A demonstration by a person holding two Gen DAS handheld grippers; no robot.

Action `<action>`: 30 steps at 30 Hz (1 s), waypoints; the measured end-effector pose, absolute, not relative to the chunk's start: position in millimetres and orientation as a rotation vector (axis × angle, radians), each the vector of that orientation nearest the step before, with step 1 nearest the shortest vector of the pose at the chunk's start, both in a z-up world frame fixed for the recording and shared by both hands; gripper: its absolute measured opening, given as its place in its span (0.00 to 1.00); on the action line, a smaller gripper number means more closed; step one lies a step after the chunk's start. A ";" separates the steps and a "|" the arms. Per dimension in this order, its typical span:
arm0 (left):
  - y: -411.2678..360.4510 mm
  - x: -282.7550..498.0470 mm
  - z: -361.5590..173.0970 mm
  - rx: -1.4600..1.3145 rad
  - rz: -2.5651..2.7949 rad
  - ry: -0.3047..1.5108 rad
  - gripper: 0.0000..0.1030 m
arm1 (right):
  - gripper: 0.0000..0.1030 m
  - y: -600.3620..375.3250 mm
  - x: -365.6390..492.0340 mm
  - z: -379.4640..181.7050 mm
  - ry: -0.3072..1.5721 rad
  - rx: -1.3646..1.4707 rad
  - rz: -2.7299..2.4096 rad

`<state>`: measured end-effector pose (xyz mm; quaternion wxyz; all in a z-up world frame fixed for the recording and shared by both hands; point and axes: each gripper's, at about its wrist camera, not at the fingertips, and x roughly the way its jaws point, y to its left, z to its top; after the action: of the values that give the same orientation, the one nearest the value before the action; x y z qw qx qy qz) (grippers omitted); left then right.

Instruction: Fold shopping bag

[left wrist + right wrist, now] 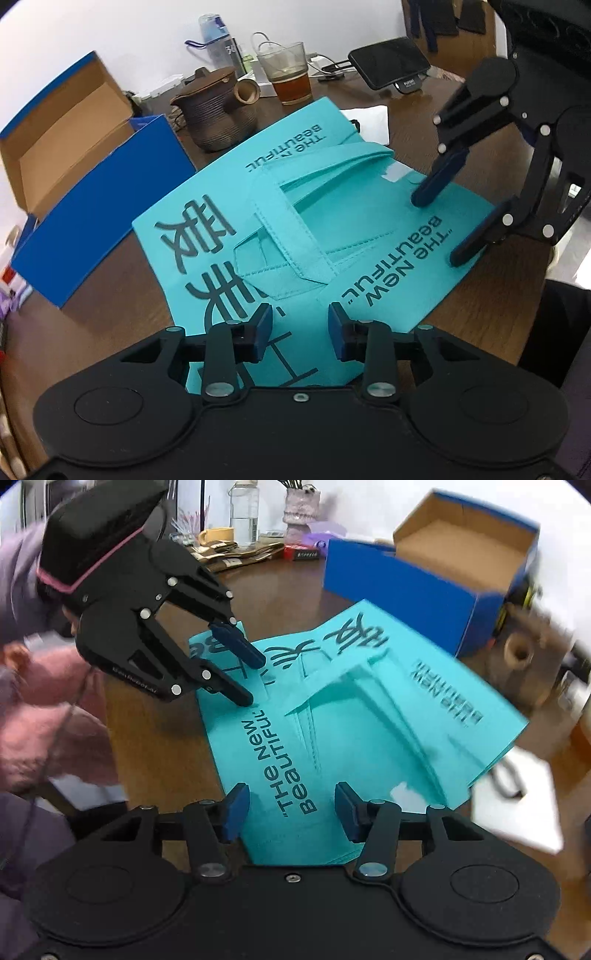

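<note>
The turquoise non-woven shopping bag [369, 236] with dark printed lettering is lying flat on the dark brown wooden table [92, 325], partly folded, one flap laid over so that the words "THE NEW BEAUTIFUL" are showing twice, once near the person and once at the far edge. Its two matching fabric handles [291, 236] are lying across the middle of the panel, doubled over each other.

The left gripper [300, 325], black with dark blue pads, is hovering low over the near edge of the bag, over the big printed characters. Its jaws are standing partly apart and nothing is sitting between them; the fabric is just passing underneath.

The right gripper [439, 229] is coming in from the right side, tilted down at the bag. One blue fingertip [424, 195] is looking to touch the cloth near a small pale label, the other is sitting at the bag's right-hand edge; whether it is touching there I cannot tell. Its jaws are parted wide and gripping nothing. The right wrist view is smeared with motion blur, though the bag is still reading clearly below the fingers.

Behind the bag a ribbed brown ceramic teapot [218, 110] with a stubby side handle is standing, beside it a clear plastic cup of amber tea [288, 74]. An open blue cardboard box [74, 177] is sitting to the left, just beside the bag's corner. A black phone [391, 66] is propped on a stand farther back, and a pink sleeve [44, 716] is showing behind the left gripper.
</note>
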<state>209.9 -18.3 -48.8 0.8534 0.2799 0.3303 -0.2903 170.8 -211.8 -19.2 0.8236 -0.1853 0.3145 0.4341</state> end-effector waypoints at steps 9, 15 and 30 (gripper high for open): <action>-5.6 137.5 -44.6 0.642 -0.570 0.638 0.61 | 0.52 -231.0 139.3 -29.9 0.590 -0.443 1.098; -21.7 95.2 -48.0 0.874 -0.572 0.551 0.92 | 0.52 -243.9 148.6 -36.0 0.559 -0.426 1.226; -50.9 91.3 -92.3 1.065 -0.429 0.609 0.38 | 0.52 -229.5 144.9 -31.9 0.573 -0.533 1.353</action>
<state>91.3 -50.9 -92.3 0.7961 0.4958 0.2836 -0.1998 144.9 -229.5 -31.9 0.7100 -0.2400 0.2582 0.6097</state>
